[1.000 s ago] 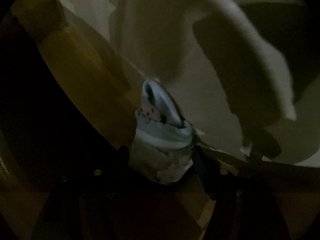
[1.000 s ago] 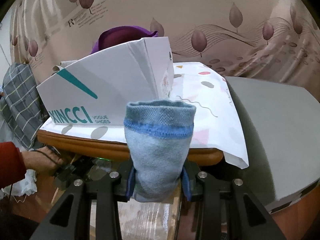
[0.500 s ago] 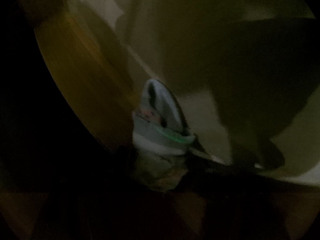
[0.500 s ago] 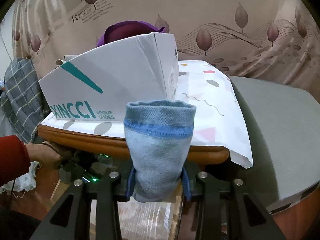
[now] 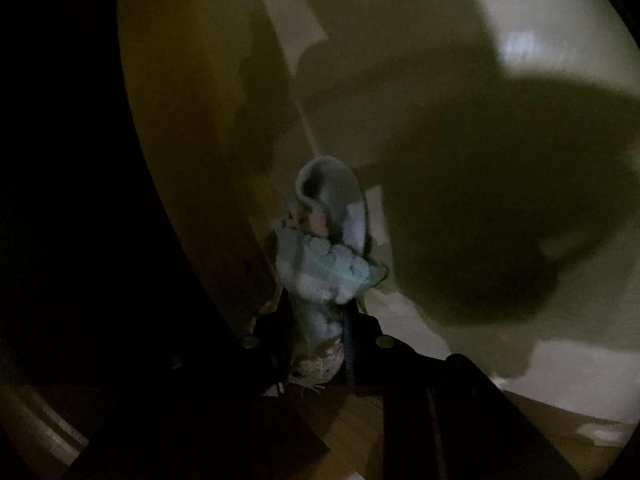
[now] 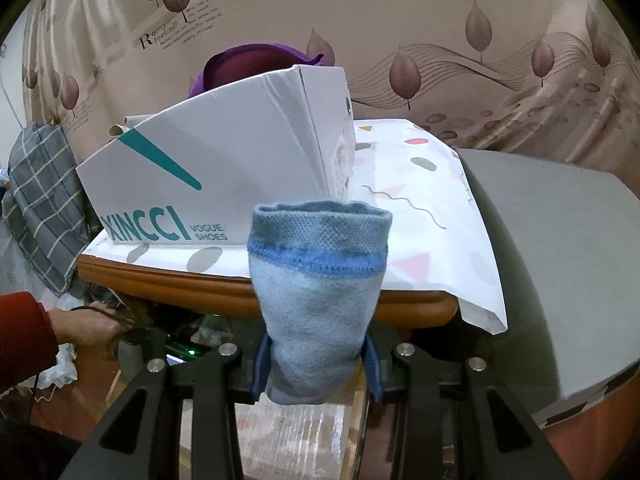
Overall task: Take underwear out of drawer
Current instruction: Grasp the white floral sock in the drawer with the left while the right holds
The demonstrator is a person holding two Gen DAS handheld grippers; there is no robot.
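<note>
In the dim left wrist view, my left gripper [image 5: 318,320] is closing its jaws on a rolled pale underwear [image 5: 324,240] with a small print. The pads press its lower part. It stands inside the drawer, beside the wooden wall [image 5: 180,140] and over the pale lining [image 5: 400,40]. In the right wrist view, my right gripper [image 6: 318,360] is shut on a rolled blue underwear [image 6: 318,280] with a darker blue band. It holds the roll upright in front of the table.
A white shoe box [image 6: 200,172] stands on the table's patterned cloth [image 6: 420,200], with a purple item [image 6: 256,60] behind it. A grey mattress [image 6: 540,240] lies to the right and a plaid cloth [image 6: 40,192] to the left. A hand [image 6: 88,324] in a red sleeve reaches under the table edge [image 6: 160,276].
The left jaws have narrowed onto the pale roll, and that view has rolled and shifted along the drawer. The right gripper and its blue roll have stayed put.
</note>
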